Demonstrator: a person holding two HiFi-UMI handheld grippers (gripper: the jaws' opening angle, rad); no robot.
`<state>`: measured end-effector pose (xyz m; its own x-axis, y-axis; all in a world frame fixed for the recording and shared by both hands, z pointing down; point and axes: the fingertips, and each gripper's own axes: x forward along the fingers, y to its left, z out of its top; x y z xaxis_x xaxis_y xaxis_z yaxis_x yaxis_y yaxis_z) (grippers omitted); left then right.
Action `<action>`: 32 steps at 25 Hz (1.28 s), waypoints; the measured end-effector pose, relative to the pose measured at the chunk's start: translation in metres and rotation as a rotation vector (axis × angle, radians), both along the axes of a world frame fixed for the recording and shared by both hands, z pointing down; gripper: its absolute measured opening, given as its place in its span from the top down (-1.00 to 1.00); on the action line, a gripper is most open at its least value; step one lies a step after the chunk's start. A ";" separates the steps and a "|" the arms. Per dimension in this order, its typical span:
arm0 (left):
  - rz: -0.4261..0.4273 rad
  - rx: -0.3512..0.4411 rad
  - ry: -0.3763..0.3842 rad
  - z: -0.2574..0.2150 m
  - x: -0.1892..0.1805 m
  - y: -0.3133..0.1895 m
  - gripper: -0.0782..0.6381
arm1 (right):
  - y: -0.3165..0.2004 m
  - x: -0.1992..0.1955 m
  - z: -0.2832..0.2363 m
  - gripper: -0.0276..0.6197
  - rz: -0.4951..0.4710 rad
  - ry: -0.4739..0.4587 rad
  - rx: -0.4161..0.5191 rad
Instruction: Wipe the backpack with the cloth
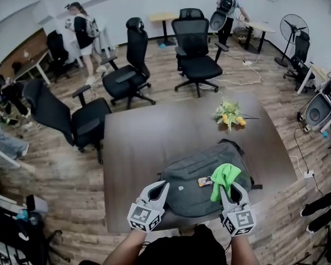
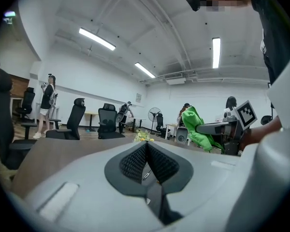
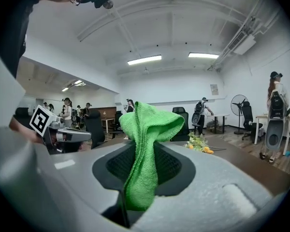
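Note:
A grey-green backpack lies flat on the brown table, close to the near edge. My right gripper is shut on a bright green cloth, which bunches up above the backpack's right side; in the right gripper view the cloth stands folded between the jaws. My left gripper hovers at the backpack's near left corner, its jaws shut with nothing between them. In the left gripper view the green cloth and the other gripper show at the right.
A small bunch of yellow and white flowers lies on the table beyond the backpack. Black office chairs stand behind and to the left of the table. People stand at the far walls. A fan is at the back right.

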<state>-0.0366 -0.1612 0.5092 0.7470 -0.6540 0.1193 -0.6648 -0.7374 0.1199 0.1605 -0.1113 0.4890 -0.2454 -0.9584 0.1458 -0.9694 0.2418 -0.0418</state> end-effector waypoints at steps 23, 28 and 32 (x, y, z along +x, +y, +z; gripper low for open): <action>-0.303 -0.193 -0.105 0.075 -0.054 -0.026 0.74 | -0.095 -0.101 0.114 0.59 -0.383 0.059 -0.247; -0.384 -0.248 -0.138 0.090 -0.071 -0.023 0.74 | -0.103 -0.137 0.142 0.60 -0.435 0.106 -0.323; -0.399 -0.260 -0.136 0.091 -0.075 -0.018 0.74 | -0.111 -0.155 0.165 0.60 -0.426 0.155 -0.388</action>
<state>-0.1115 -0.1791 0.6006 0.4104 -0.8216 0.3956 -0.9117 -0.3789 0.1591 0.0051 -0.2228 0.6539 -0.5446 -0.6497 0.5304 -0.7920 0.6064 -0.0704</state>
